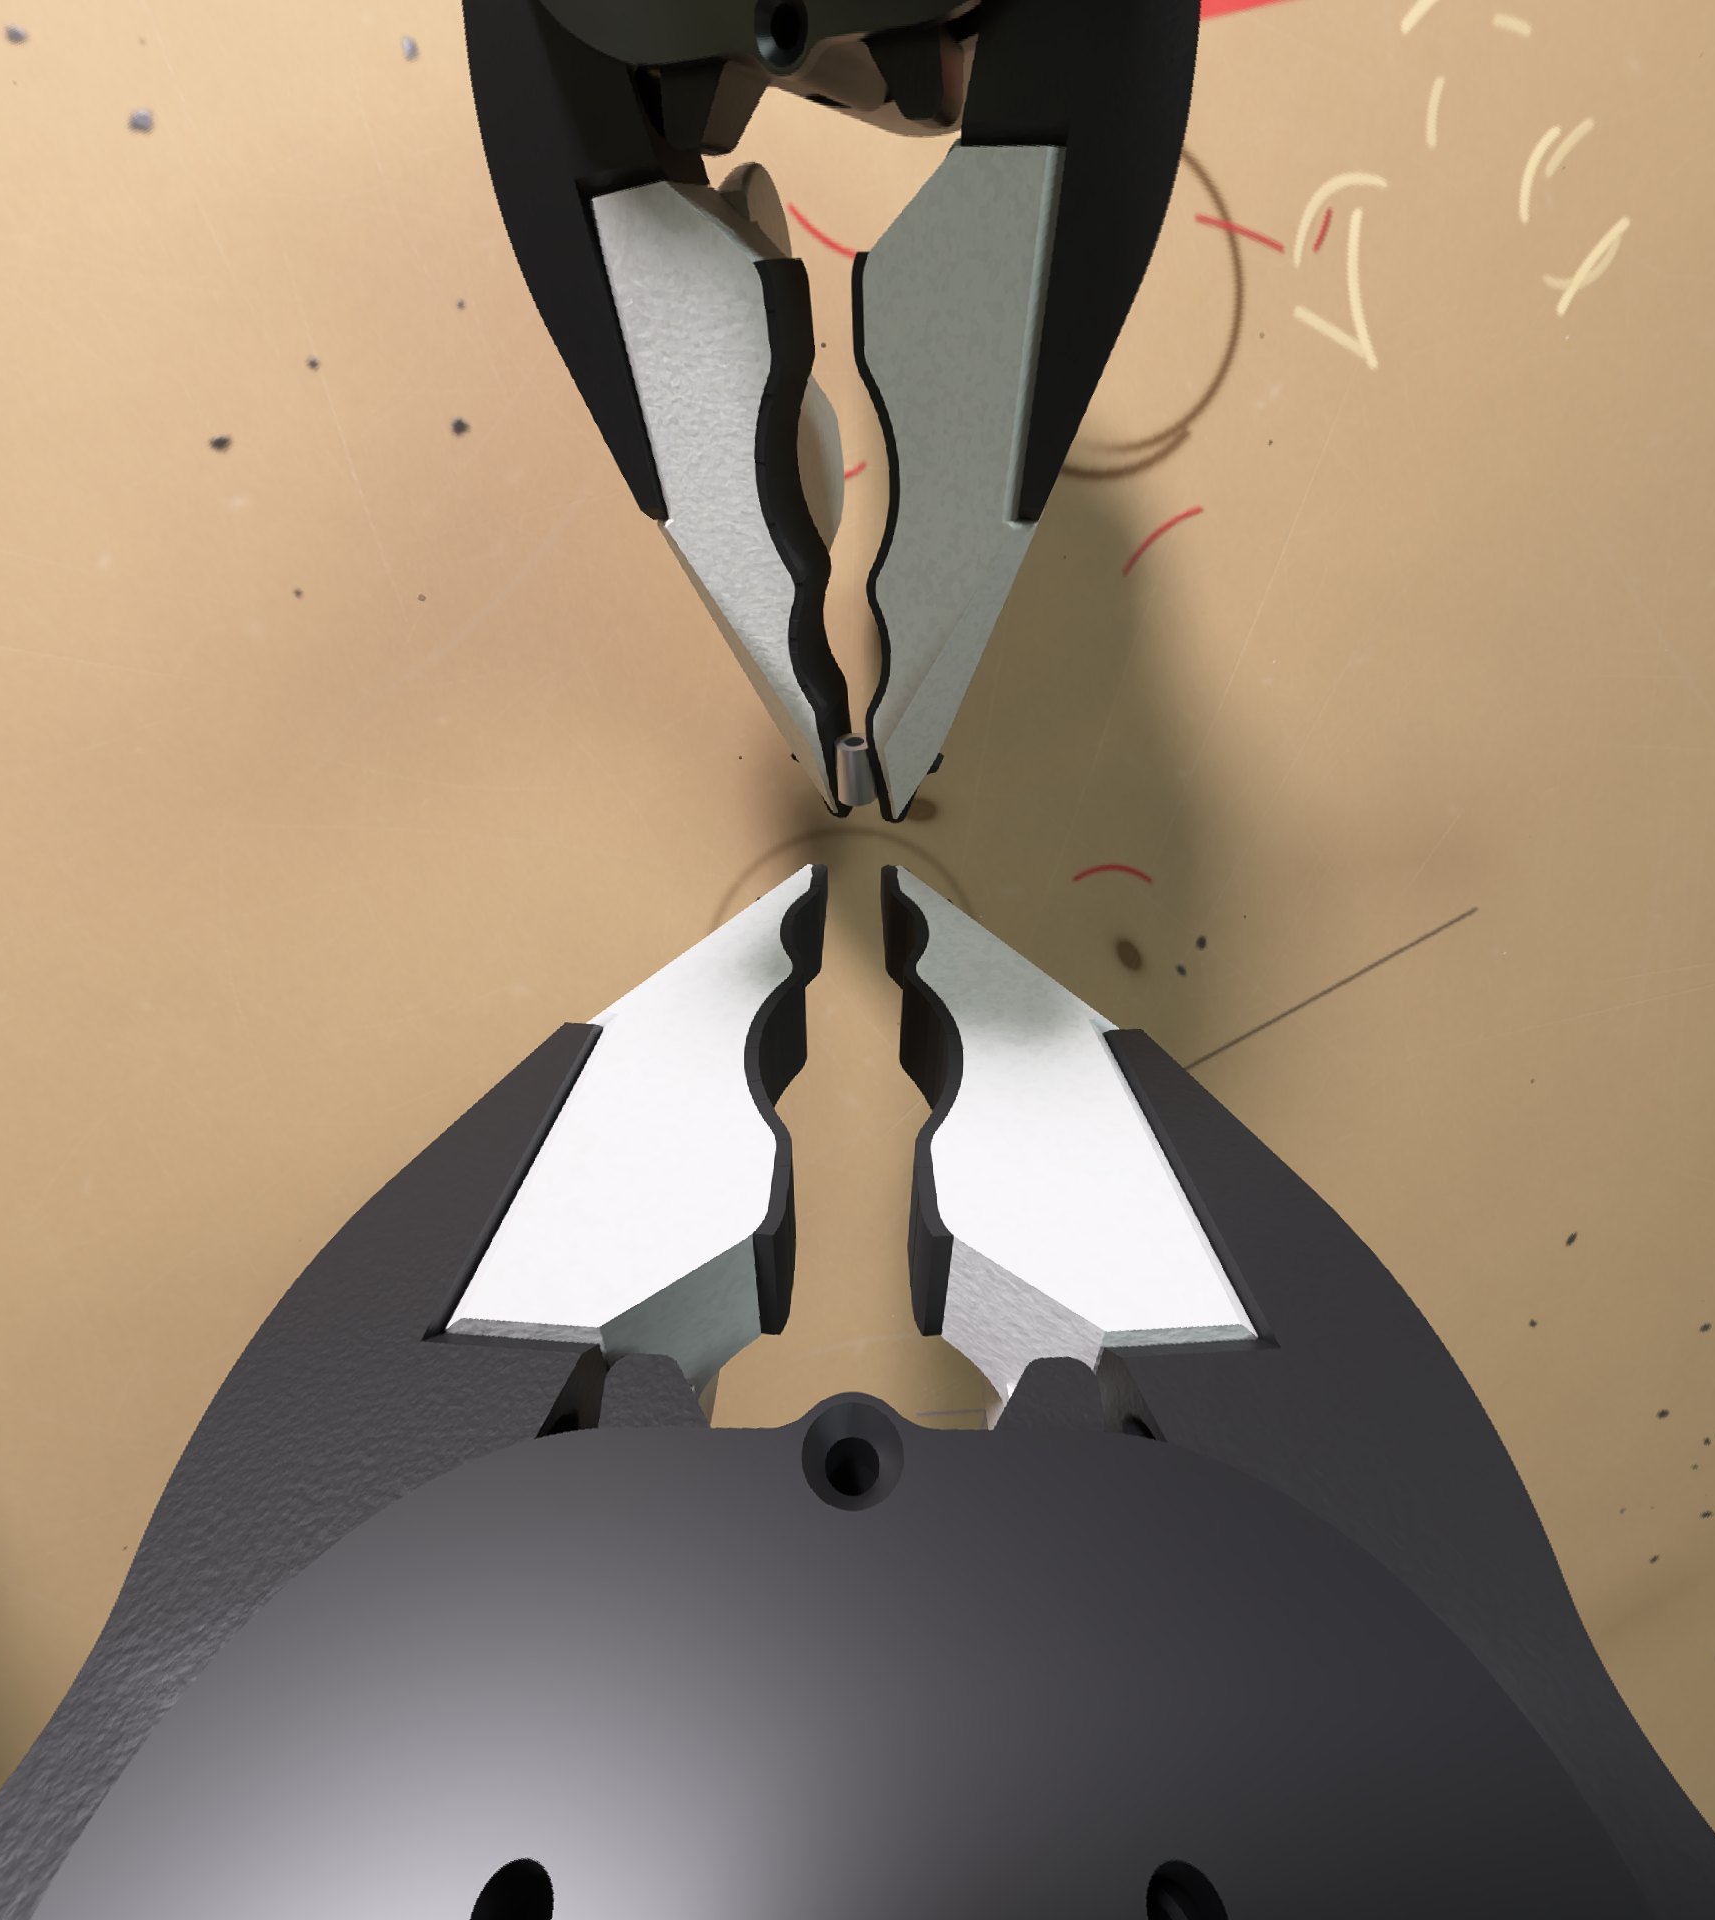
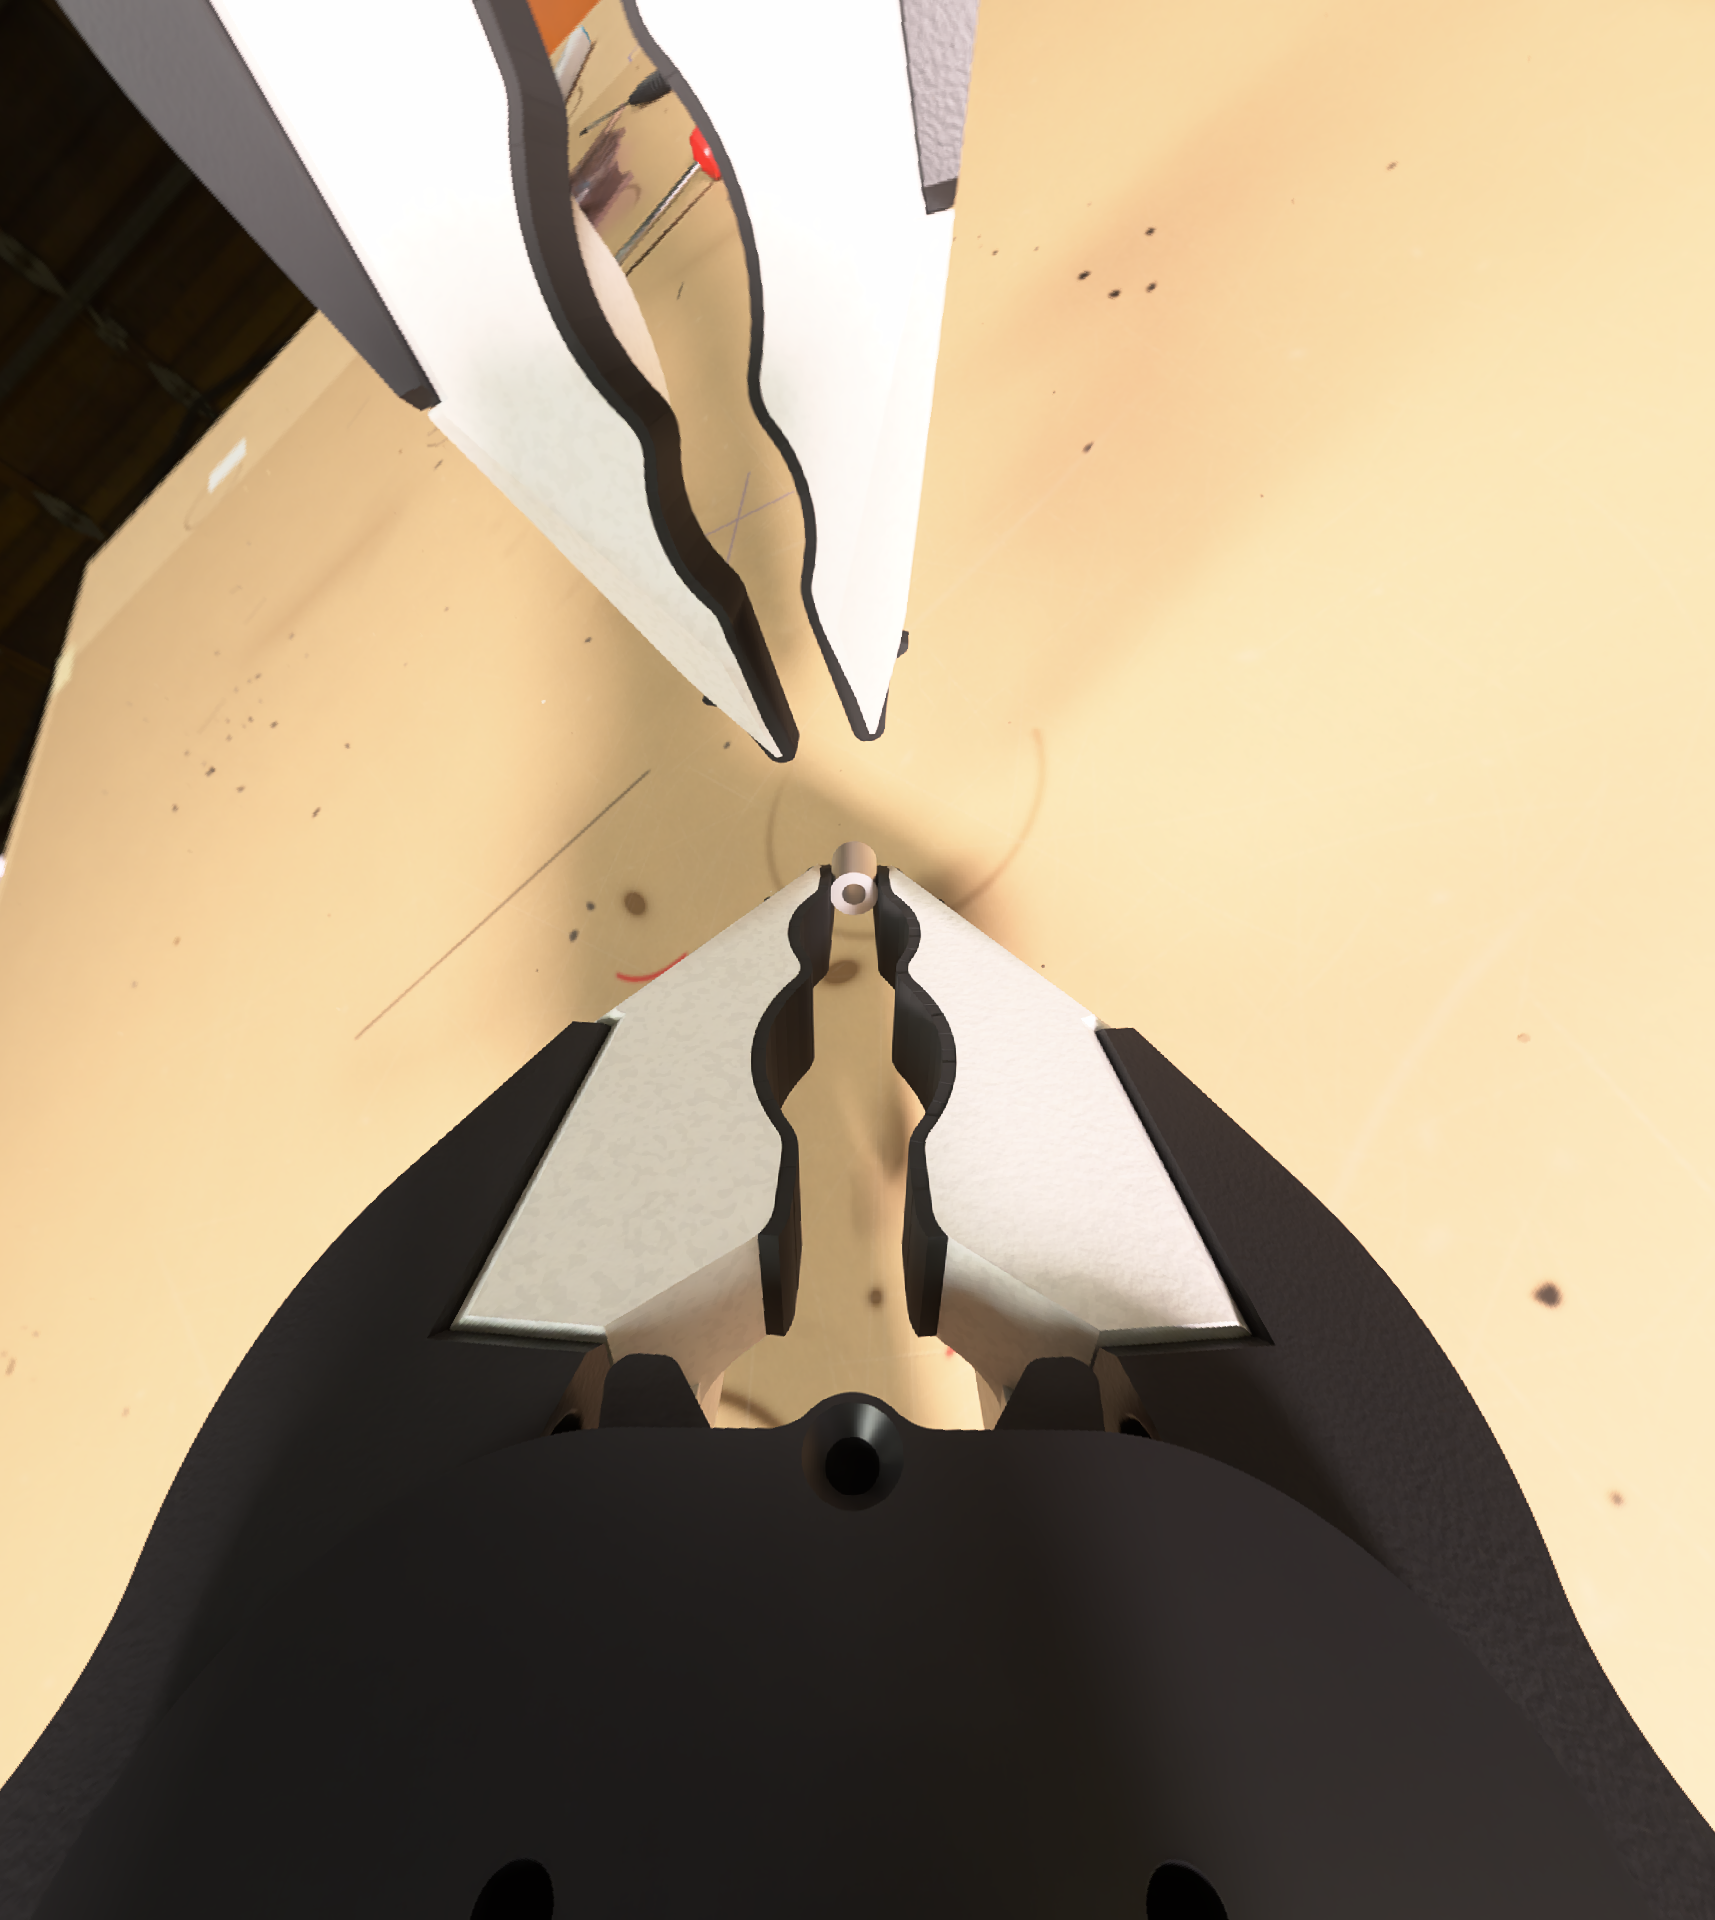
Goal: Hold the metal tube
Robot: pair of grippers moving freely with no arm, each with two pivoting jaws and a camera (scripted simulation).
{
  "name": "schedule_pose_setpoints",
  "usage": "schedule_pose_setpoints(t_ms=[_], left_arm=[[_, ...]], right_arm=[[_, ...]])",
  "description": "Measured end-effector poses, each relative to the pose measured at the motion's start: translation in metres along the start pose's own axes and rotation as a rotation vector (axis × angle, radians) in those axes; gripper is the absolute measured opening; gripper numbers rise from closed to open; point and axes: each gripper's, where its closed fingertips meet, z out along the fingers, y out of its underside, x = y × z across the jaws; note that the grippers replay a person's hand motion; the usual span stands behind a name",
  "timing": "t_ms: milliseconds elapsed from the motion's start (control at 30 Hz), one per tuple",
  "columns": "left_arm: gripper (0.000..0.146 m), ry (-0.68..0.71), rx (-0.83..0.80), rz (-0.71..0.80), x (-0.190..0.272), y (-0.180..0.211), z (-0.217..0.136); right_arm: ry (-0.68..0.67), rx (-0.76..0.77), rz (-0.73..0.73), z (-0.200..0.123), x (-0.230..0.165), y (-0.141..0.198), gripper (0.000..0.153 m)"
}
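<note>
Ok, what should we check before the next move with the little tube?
1. Right hand-held gripper pinching the metal tube: ok.
2. Pinch is secure: cannot tell, since only the very tips hold it.
3. Left hand-held gripper open and empty: ok.
4. Left tips point at the tube: ok, both views show them facing it.
5. The two grippers are apart, not touching: ok.
6. Tube lifted off the table: cannot tell.

Bright, warm and even across the tabletop (image 1: 209, 644). Soft dark shadow pooled under the fingertips at centre. Pale sheen on the dark housing (image 1: 624, 1714) toward 6 o'clock. Strong wide-angle bending near every edge. Sharp throughout, slightly overexposed in the right wrist view.
</note>
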Motion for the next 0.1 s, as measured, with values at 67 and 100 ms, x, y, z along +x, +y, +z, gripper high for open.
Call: schedule_pose_setpoints(t_ms=[67,100], left_arm=[[0.01,-0.002,-0.009,-0.001,0.0011,0.0008,-0.0005],[0.01,0.005,-0.011,-0.003,0.0019,0.0012,-0.0007]], right_arm=[[0.01,-0.001,-0.041,0.0005,-0.0013,-0.0004,0.007],[0.01,-0.003,-0.065,0.0007,-0.0022,-0.0003,0.007]])
